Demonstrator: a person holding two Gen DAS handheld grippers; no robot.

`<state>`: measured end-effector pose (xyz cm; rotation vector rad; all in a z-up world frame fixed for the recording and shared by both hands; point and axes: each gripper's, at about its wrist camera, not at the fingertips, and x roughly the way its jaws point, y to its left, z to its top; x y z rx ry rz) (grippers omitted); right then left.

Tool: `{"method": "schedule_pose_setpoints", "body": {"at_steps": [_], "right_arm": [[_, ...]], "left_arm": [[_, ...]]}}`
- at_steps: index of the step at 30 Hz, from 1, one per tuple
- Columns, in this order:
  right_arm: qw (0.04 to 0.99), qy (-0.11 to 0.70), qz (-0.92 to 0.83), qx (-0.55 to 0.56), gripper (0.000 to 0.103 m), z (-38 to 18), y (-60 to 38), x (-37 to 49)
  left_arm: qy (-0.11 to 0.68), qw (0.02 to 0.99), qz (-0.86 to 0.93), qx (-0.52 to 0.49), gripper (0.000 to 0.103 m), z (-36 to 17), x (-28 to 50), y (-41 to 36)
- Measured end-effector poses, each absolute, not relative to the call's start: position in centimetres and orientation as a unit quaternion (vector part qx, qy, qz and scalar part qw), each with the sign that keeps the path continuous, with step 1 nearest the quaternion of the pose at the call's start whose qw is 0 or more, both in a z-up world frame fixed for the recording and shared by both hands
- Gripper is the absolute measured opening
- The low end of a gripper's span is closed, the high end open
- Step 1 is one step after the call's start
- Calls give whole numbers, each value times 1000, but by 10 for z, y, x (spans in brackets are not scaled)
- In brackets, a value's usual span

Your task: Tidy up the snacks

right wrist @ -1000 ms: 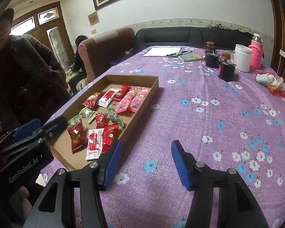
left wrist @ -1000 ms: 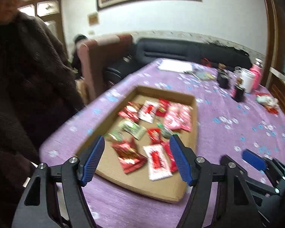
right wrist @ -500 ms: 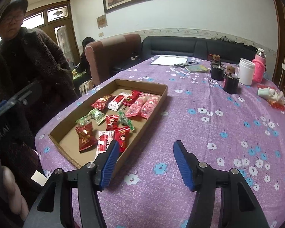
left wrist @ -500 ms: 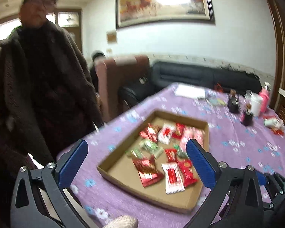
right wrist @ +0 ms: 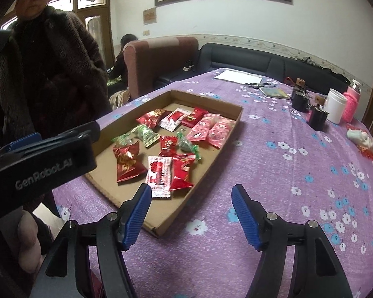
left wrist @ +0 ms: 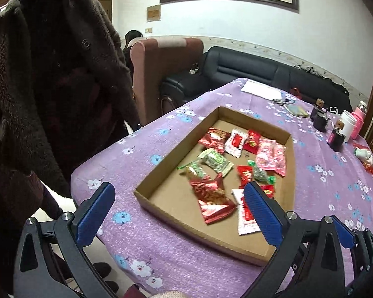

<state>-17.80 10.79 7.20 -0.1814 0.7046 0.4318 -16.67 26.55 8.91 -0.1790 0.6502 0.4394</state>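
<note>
A shallow cardboard tray lies on the purple flowered tablecloth and holds several wrapped snacks. Among them are a red foil packet, green packets, pink packets and a white-and-red packet. My left gripper hovers wide open before the tray's near end, nothing between its fingers. My right gripper hangs over the tray's near right corner, its jaws opening and empty. The left gripper's body shows at the left of the right wrist view.
A person in a dark fleece coat stands at the table's left edge. Dark cups, a white mug and a pink bottle stand at the far right, papers at the far end. A chair and sofa are behind.
My left gripper drew back from the tray and its jaws spread much wider. My right gripper shifted left toward the tray's corner and its jaws widened.
</note>
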Motion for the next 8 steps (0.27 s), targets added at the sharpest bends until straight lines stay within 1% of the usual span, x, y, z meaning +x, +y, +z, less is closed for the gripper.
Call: {"method": "schedule_pose_setpoints", "body": {"at_steps": [8], "right_arm": [[908,340,218,-110,70,68,126,-183]], "left_arm": [[347,905,211,-127,103,76,-164,290]]}}
